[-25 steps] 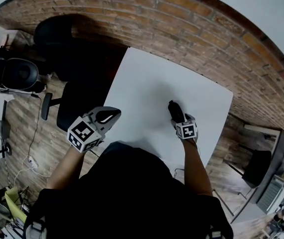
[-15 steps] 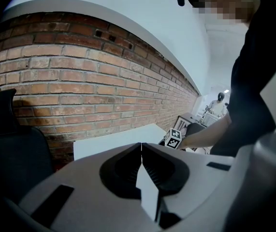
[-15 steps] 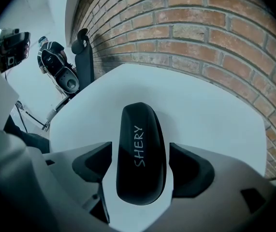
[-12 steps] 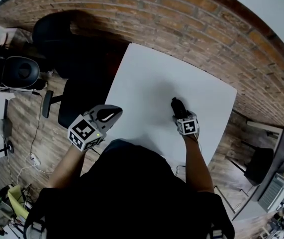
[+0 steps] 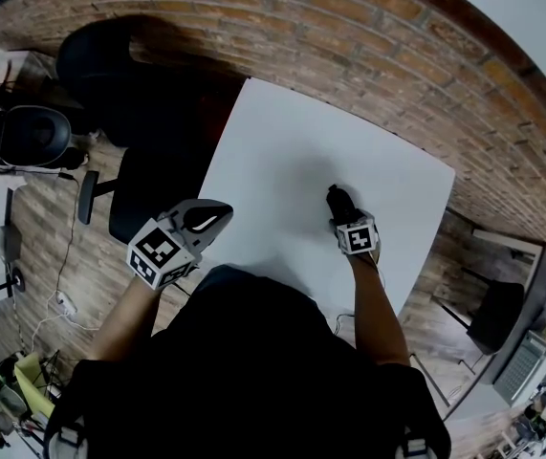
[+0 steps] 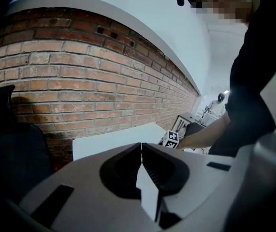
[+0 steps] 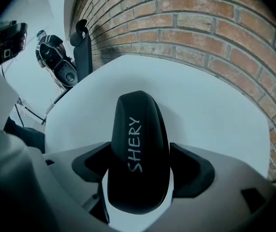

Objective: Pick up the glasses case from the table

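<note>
Clamping a black glasses case (image 7: 138, 129) lengthwise, the right gripper (image 7: 140, 161) seems ready to lift it off the white table (image 5: 282, 161); left gripper (image 6: 141, 151) closed, empty, held aside.

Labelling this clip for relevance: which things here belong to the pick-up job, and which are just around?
Job: glasses case, gripped by the right gripper; white table beneath it.
Just around: left gripper, shut and empty; black office chair; brick wall.
</note>
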`<state>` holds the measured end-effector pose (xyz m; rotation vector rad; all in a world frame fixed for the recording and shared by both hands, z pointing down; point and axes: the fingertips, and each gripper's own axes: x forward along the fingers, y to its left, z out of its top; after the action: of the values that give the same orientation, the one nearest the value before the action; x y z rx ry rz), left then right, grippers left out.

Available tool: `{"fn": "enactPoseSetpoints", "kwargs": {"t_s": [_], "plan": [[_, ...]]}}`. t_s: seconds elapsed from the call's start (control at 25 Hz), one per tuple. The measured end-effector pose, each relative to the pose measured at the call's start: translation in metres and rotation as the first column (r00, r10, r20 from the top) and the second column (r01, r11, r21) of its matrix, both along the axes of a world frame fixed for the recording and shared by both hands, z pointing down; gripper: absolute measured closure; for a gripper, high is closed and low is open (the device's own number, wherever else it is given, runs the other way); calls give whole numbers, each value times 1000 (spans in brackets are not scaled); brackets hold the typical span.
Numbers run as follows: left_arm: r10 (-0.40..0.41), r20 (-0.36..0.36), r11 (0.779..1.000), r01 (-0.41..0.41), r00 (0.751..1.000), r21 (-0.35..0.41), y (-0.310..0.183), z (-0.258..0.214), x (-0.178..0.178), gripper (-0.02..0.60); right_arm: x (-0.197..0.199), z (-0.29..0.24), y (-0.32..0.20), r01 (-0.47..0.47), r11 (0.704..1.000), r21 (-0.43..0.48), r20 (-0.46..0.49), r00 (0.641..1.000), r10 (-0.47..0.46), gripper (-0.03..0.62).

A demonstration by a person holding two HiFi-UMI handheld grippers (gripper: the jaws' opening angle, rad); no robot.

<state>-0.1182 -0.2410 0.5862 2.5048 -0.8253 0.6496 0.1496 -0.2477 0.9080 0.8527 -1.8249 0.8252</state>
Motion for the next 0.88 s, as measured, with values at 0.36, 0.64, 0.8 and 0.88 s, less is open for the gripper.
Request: {"fn": "enactPoseSetpoints", "kwargs": {"t_s": [0.36,0.64,0.8,0.88], "plan": [[1,-4,1000,-1,1000,-8,1,2,3,569,-2,8,9,15,999,-36,-20,1000,-15,246],[4,17,1000,-4,1000,-15,3,5,5,569,3,10,8,20,999,-28,-50,999,-22,246],[0,4,1000,0,1000,-9,4,3,6,569,3,10,9,28,999,-22,-57,998,-29,246],[0,7,1000,0,1000,-7,4,3,6,569,3,11,9,31,999,-21,-60,998,-32,246]]}}
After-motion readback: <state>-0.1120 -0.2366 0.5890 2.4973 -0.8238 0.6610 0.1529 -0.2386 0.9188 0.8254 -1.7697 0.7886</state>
